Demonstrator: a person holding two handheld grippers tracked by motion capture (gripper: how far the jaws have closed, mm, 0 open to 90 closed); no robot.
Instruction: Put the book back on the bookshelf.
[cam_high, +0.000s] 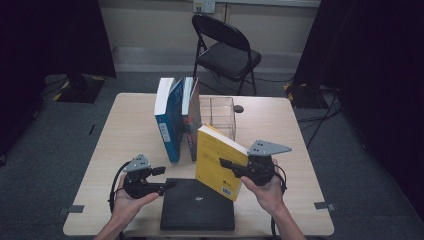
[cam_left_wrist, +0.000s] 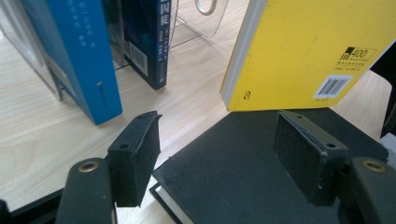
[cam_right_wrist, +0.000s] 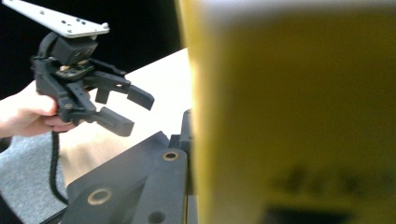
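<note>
1. Right claw (cam_high: 231, 167): clamped on the near edge of the yellow book (cam_high: 218, 162), jaws one on each cover, holding it upright and tilted; in the right gripper view, one jaw flat against the blurred yellow cover (cam_right_wrist: 299, 112).
2. Just below that claw: bottom edge of the yellow book resting on the black book (cam_high: 197, 205), which lies flat on the tabletop (cam_high: 125, 130).
3. Left claw (cam_high: 167, 178): wide open, gripping nothing, held level and pointed toward the right claw; both pads seen well apart in the left gripper view (cam_left_wrist: 217, 156).
4. Under and between the left jaws: corner and near edge of the black book (cam_left_wrist: 243, 163), no pad touching it as far as can be told.
5. Straight ahead of the left claw: the yellow book (cam_left_wrist: 303, 51), barcode at its lower corner, standing on the black cover, near but apart from the pads.
6. Beyond the left claw, to its far left: a blue book (cam_high: 167, 117) and a dark book (cam_high: 191, 117) standing upright side by side, leaning on a clear plastic holder (cam_high: 217, 115).
7. Across from the right claw, in the right gripper view: left claw (cam_right_wrist: 123, 109) with jaws spread, a hand (cam_right_wrist: 25, 114) around its grip.
8. Farther out, past the tabletop: a black folding chair (cam_high: 225, 50) on grey floor.
</note>
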